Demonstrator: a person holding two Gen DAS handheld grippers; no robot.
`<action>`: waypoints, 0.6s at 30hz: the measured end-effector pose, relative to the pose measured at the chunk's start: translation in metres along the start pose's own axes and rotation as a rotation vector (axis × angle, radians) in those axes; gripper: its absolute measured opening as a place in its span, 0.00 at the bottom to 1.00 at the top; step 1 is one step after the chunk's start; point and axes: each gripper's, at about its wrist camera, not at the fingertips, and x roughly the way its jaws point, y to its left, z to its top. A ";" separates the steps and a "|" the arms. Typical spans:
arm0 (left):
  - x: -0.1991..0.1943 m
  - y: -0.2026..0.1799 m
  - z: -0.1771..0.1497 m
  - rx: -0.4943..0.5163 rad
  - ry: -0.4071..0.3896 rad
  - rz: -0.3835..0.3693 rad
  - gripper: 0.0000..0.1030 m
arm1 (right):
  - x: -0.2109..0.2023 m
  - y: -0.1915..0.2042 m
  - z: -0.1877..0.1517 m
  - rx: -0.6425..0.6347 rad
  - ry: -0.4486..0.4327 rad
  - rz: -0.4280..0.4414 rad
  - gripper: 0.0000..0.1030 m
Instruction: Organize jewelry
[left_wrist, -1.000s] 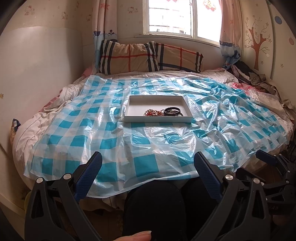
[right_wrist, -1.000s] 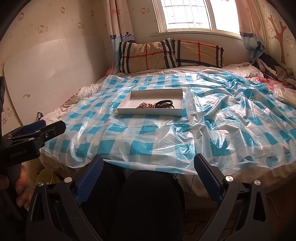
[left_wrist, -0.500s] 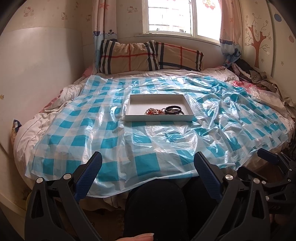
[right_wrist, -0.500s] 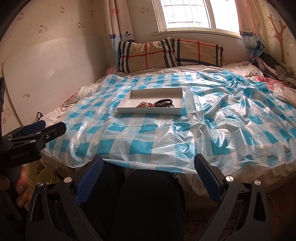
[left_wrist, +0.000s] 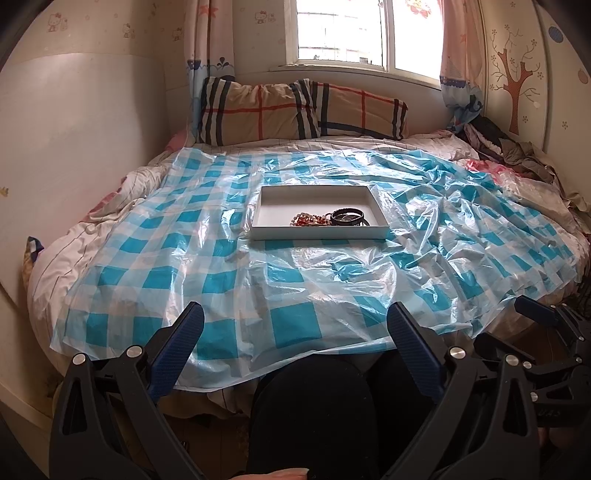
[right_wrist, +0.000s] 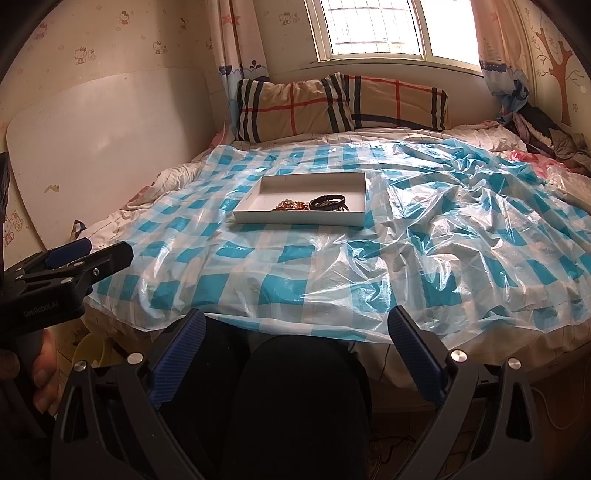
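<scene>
A shallow white tray (left_wrist: 280, 201) (right_wrist: 288, 182) sits mid-bed on a blue-and-white checked plastic sheet (left_wrist: 236, 280). Inside it lie a red-and-white beaded bracelet (left_wrist: 309, 219) (right_wrist: 291, 205) and black bangles (left_wrist: 346, 216) (right_wrist: 328, 202) side by side. My left gripper (left_wrist: 295, 325) is open and empty, held low at the bed's near edge, far from the tray. My right gripper (right_wrist: 295, 325) is open and empty too, also back at the near edge. The left gripper shows at the left of the right wrist view (right_wrist: 70, 269), and the right gripper at the right of the left wrist view (left_wrist: 546, 332).
Plaid pillows (left_wrist: 303, 110) lie at the head of the bed under the window. A white board (right_wrist: 103, 140) leans on the left wall. Clothes (left_wrist: 517, 155) are piled at the far right. My dark-clothed knees (left_wrist: 314, 406) are below the grippers.
Both grippers have drifted slightly; the view of the bed has shifted a little. Nothing was taken hold of, and the tray and jewelry have not moved.
</scene>
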 end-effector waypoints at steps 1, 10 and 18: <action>0.000 0.000 0.000 0.000 0.000 0.000 0.93 | 0.002 0.000 -0.002 0.000 0.001 0.000 0.92; 0.004 0.007 -0.009 -0.021 0.008 -0.065 0.93 | 0.010 -0.003 -0.007 0.008 0.019 0.001 0.92; 0.022 0.005 -0.018 0.007 -0.005 -0.011 0.93 | 0.017 -0.002 -0.008 0.010 0.013 0.005 0.92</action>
